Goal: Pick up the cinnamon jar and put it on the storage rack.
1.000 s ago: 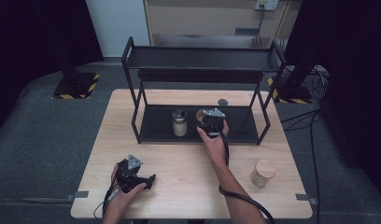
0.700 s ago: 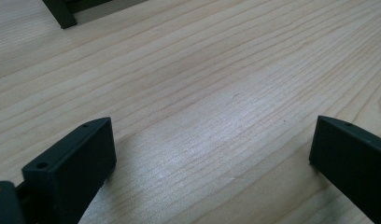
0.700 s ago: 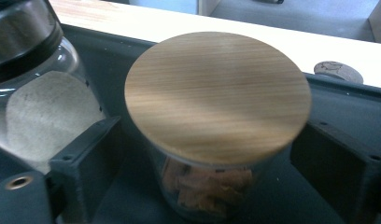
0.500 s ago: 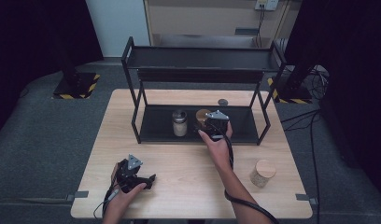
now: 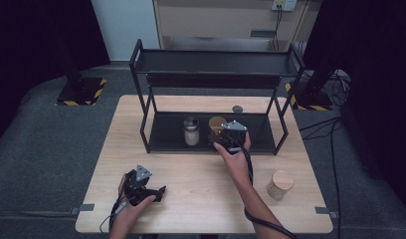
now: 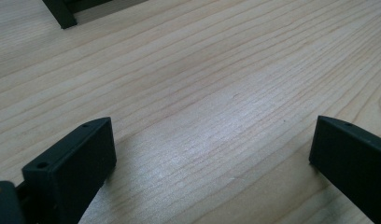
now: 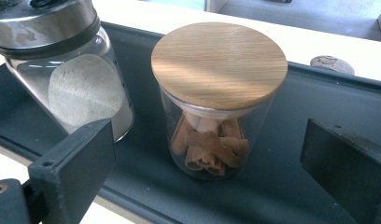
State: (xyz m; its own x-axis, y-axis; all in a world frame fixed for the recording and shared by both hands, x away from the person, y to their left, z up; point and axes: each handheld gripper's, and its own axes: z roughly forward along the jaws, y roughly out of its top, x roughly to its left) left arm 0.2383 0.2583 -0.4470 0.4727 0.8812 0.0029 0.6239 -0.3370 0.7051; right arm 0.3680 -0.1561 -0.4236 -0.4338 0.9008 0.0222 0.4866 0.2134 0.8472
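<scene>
While the cinnamon jar point(image 7: 218, 100) stands upright on the bottom shelf of the black rack point(image 5: 156, 130), the right gripper point(image 5: 230, 135) sits just in front of it, jaws spread wide with the jar between them but apart from both pads. The jaws have just been opening, and nothing is clamped. The wooden lid is on; cinnamon sticks show through the glass. Beside it on the same shelf, close but apparently not touching, stands a metal-capped jar point(image 7: 62, 60) of pale powder. A small dark disc point(image 5: 237, 108) lies on the table behind the rack. A second wooden-lidded jar point(image 5: 280, 183) waits on the table point(image 5: 201, 199) well in front of the rack, toward its right end. The left gripper point(image 5: 150, 191) rests low on the table in front of the rack's left end, jaws wide, nothing between them. Reading: the placing step looks finished and the release is in hand. Next move likely calls for drawing the right gripper straight back from the shelf without clipping the jar or its neighbour, then going for the jar out on the table.
</scene>
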